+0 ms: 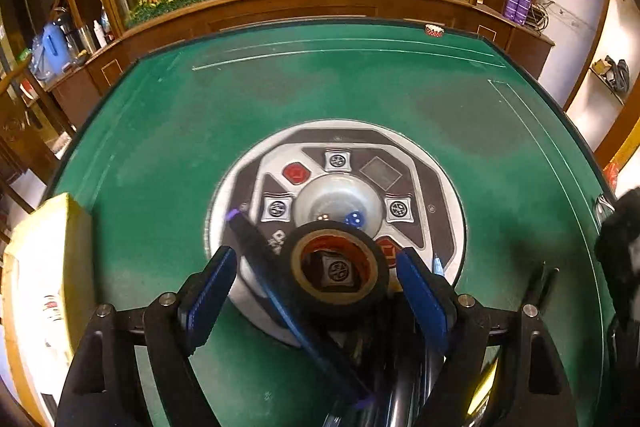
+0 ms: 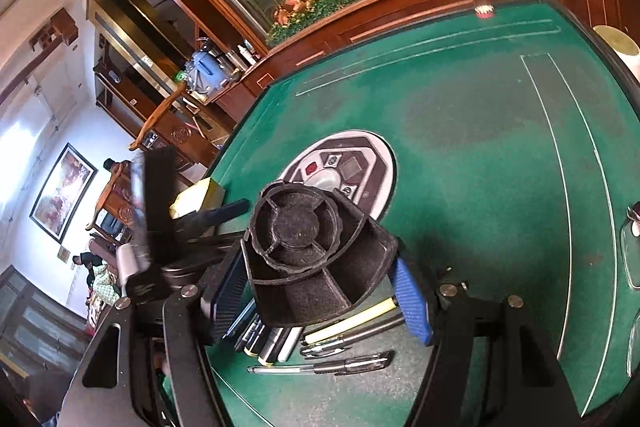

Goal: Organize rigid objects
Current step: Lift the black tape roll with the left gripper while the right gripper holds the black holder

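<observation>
In the left wrist view my left gripper [image 1: 316, 271] has blue pads [image 1: 420, 291] spread wide on either side of a black tape roll [image 1: 338, 267], with a gap at each pad. A dark blue pen [image 1: 280, 287] leans across beside the roll. In the right wrist view my right gripper [image 2: 320, 291] is shut on a black compartmented pen holder [image 2: 312, 255], held tilted above the green table [image 2: 480, 131]. Several pens [image 2: 344, 339] lie on the felt below it. The left gripper's body [image 2: 156, 227] shows at the left, blurred.
A round dice control panel [image 1: 340, 187] sits at the table's centre, also in the right wrist view [image 2: 344, 167]. A yellow box [image 1: 48, 267] stands at the left edge. A small red-white tape roll [image 1: 434, 30] lies at the far edge. A wooden cabinet with flowers is behind.
</observation>
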Demonstrator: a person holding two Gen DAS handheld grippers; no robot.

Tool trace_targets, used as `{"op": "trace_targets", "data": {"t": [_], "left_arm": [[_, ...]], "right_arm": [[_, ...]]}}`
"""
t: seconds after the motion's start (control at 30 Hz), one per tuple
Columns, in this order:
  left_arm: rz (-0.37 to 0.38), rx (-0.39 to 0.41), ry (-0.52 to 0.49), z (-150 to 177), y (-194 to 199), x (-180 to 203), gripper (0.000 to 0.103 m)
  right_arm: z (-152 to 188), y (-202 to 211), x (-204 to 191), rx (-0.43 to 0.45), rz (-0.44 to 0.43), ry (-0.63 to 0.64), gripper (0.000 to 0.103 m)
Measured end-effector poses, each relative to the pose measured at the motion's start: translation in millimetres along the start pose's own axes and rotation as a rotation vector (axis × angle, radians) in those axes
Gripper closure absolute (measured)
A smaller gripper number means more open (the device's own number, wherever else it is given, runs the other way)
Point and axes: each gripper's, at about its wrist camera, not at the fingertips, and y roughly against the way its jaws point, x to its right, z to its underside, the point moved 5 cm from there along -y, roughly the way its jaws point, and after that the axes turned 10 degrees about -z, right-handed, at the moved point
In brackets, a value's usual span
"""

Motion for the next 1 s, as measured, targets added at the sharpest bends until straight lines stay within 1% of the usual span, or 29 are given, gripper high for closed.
{"op": "trace_targets", "data": {"t": [0.07, 0.1, 0.13, 0.17, 0.2, 0.3, 0.37, 0.43, 0.53, 0.6, 0.77, 0.83, 1.0], "left_arm": [[0.004, 0.013, -0.026, -0.2, -1.7, 4.9, 0.018], [-0.024, 0.02, -0.055, 1.2, -3.5, 7.4, 0.018], [-0.045, 0.01, -0.074, 3.2, -6.4, 8.8, 0.019], [-0.048, 0.003, -0.079, 4.6, -9.5, 9.1, 0.022], [-0.04, -0.006, -0.079, 6.0, -12.8, 9.7, 0.024], [-0.06, 0.015, -0.081, 9.2, -14.7, 5.8, 0.024], [-0.05, 0.015, -0.067, 10.4, -18.2, 3.5, 0.036], [-0.051, 0.026, -0.048, 12.4, -18.0, 1.6, 0.036], [-0.03, 0.034, -0.029, 16.1, -14.2, 0.6, 0.036], [-0.005, 0.04, -0.008, 20.1, -8.3, -0.1, 0.036], [0.032, 0.063, 0.028, 34.9, 14.6, -1.9, 0.036], [0.057, 0.078, 0.046, 43.4, 28.2, -3.2, 0.036], [0.077, 0.131, 0.079, 66.1, 65.9, -8.7, 0.037]], "right_arm": [[1.8, -1.9, -0.7, -0.006, 0.001, 0.003, 0.036], [2.6, -3.2, 0.7, -0.009, -0.002, -0.008, 0.036], [3.6, -4.0, 2.5, -0.012, -0.003, -0.015, 0.036], [3.5, -4.7, 3.6, -0.015, -0.003, -0.019, 0.036], [3.6, -5.3, 5.6, -0.016, 0.0, -0.025, 0.036], [4.2, -5.3, 6.7, -0.014, 0.001, -0.026, 0.036], [5.9, -5.2, 6.3, -0.015, 0.0, -0.02, 0.036], [4.8, -5.9, 6.7, -0.015, 0.0, -0.022, 0.036], [5.0, -5.0, 7.8, -0.015, 0.003, -0.022, 0.036], [5.6, -5.0, 8.1, -0.018, 0.005, -0.019, 0.036], [10.2, -9.4, 3.2, -0.038, 0.011, 0.001, 0.036], [13.1, -11.8, 0.2, -0.045, 0.016, 0.013, 0.036], [23.3, -21.5, -9.9, -0.077, 0.023, 0.046, 0.036]]}}
